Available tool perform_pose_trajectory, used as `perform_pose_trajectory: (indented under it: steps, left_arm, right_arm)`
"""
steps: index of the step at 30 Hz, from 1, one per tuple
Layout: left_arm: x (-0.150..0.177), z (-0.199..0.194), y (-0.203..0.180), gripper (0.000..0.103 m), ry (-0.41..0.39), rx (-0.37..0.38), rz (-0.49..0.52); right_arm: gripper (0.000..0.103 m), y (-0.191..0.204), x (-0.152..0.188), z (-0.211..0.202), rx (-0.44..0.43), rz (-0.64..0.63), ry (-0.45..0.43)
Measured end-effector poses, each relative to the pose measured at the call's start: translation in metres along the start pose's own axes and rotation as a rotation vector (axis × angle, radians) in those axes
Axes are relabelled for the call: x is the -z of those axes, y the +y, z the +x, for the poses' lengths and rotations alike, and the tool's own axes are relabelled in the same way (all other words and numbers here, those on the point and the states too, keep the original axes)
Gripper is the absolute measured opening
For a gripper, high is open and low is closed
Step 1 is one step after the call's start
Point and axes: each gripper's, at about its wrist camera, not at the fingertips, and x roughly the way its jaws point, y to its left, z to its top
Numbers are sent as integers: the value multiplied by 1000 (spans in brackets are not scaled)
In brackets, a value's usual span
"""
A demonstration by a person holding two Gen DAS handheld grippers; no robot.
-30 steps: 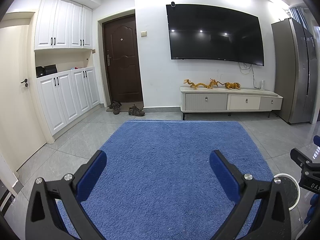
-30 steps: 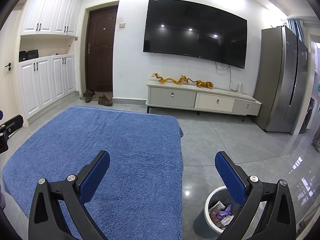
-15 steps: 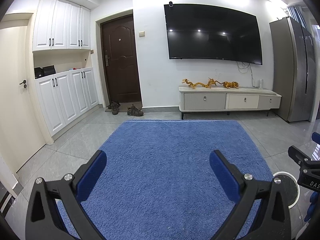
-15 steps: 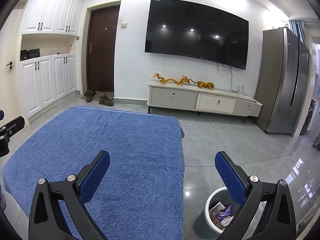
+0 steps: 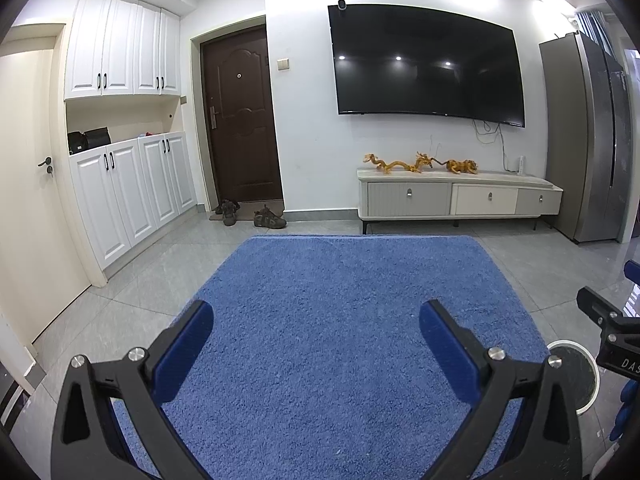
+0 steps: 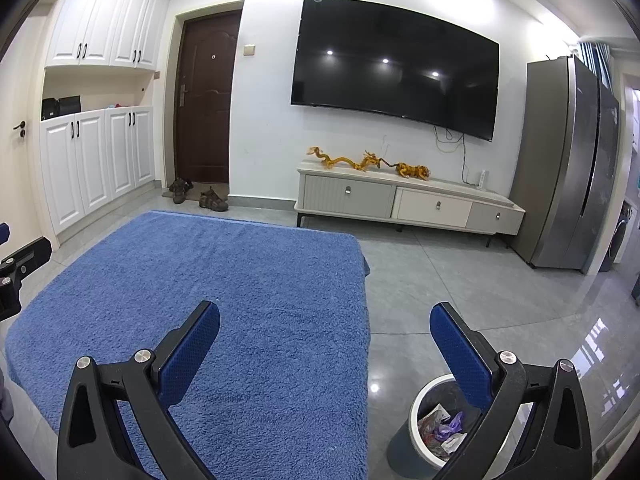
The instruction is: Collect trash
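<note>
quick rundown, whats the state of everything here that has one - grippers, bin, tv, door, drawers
left gripper: open, holding nothing
right gripper: open, holding nothing
trash bin: upright, no lid, crumpled wrappers inside
blue cover: spread flat, no trash visible on it
tv: screen dark
front door: closed
tv stand drawers: all shut
white cabinets: doors shut
fridge: doors shut

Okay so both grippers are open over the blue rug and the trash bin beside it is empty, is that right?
Not quite. The trash bin is not empty: the right wrist view shows crumpled wrappers inside it. The rest holds: left gripper and right gripper are open by the blue rug.
</note>
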Motion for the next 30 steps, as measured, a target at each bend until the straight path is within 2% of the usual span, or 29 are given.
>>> perform_pose_trajectory:
  steps: [30]
  left_arm:
    - [5, 5, -4, 103, 2, 21, 12]
  right_arm:
    - [103, -5, 6, -2, 5, 17, -7]
